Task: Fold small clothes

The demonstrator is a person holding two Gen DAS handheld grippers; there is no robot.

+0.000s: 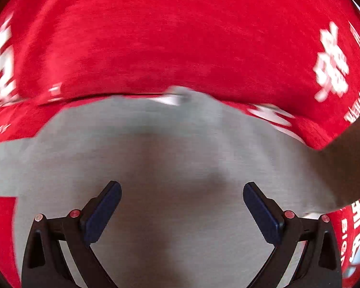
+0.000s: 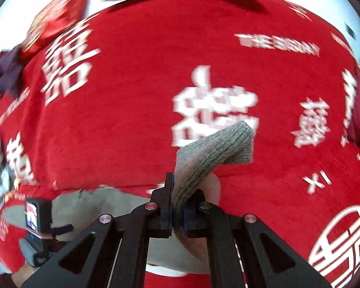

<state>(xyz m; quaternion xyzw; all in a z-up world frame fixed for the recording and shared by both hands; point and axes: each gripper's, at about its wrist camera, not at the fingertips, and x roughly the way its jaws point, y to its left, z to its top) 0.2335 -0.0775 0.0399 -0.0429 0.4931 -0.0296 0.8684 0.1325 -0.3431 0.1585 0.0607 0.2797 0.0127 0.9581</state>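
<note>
Grey ribbed-cuffed garment (image 2: 211,158), partly spread

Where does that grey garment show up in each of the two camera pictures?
Left wrist view: the grey garment lies flat across the lower middle, beneath the open left tongs.
Right wrist view: its ribbed cuff is pinched in the right tongs, centre; the rest lies lower left.
Shared landmark: the red bedspread with white characters.
</note>
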